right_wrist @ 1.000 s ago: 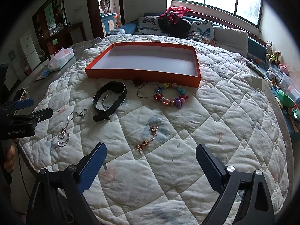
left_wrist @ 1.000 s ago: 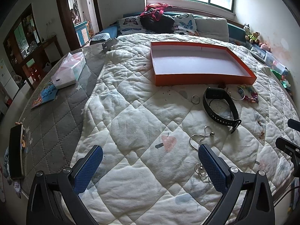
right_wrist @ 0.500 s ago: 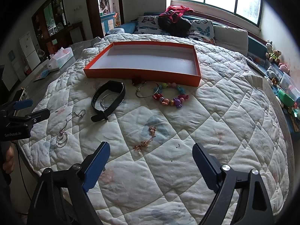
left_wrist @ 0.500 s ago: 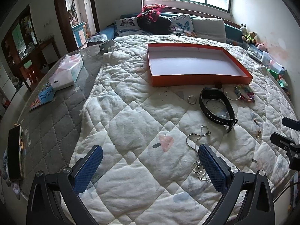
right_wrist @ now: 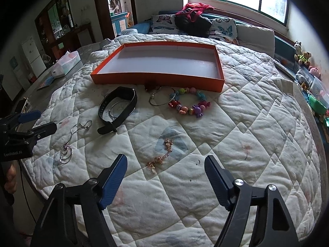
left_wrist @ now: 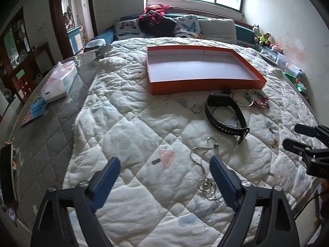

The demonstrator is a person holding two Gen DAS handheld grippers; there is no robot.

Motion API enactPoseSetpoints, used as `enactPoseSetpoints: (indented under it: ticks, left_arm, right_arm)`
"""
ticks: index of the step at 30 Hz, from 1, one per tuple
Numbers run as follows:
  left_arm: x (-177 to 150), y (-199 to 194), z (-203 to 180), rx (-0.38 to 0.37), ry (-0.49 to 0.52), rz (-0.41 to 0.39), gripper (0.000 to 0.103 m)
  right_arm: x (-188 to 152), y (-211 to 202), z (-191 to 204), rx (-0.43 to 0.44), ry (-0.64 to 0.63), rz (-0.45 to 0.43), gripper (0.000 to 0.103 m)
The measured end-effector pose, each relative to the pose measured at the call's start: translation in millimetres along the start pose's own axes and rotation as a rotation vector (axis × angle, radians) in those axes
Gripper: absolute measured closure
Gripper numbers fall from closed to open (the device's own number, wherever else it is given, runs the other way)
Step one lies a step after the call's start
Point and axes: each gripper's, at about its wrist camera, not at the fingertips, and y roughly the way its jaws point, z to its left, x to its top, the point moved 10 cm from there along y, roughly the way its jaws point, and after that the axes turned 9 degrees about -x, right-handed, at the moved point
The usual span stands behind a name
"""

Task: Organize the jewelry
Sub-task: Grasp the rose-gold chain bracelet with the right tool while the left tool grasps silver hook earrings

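Observation:
An empty orange tray lies on the quilted bed. In front of it lie a black wristband, a small ring, a thin bangle, a colourful bead bracelet, a gold chain and a silver necklace. My left gripper is open above the quilt, the necklace by its right finger. My right gripper is open just before the gold chain. Both are empty.
A tissue box and a booklet lie on the grey cover at the left. Pillows and a dark bag sit at the headboard. Toys and boxes line the right wall. The bed edge is close below both grippers.
Both grippers have moved forward and down toward the bed. The left one has neared the silver necklace, the right one the gold chain. The jewelry has not moved.

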Motion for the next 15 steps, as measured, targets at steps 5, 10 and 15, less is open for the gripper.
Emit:
enactPoseSetpoints:
  ticks: [5,10,15]
  left_arm:
    - [2.8,6.5,-7.8,-0.042,0.010,0.003,0.021]
    - [7.6,9.7,-18.7,-0.097,0.029,-0.008,0.029]
    - [10.8,11.3,-26.9,-0.122,0.057,-0.017,0.030]
  right_arm:
    - [3.5,6.8,0.6,0.014,-0.016,0.007,0.031]
    - [7.2,15.4,0.7,0.042,-0.022,0.023,0.048]
    - [8.2,22.5,4.0,0.067,-0.031,0.040,0.061]
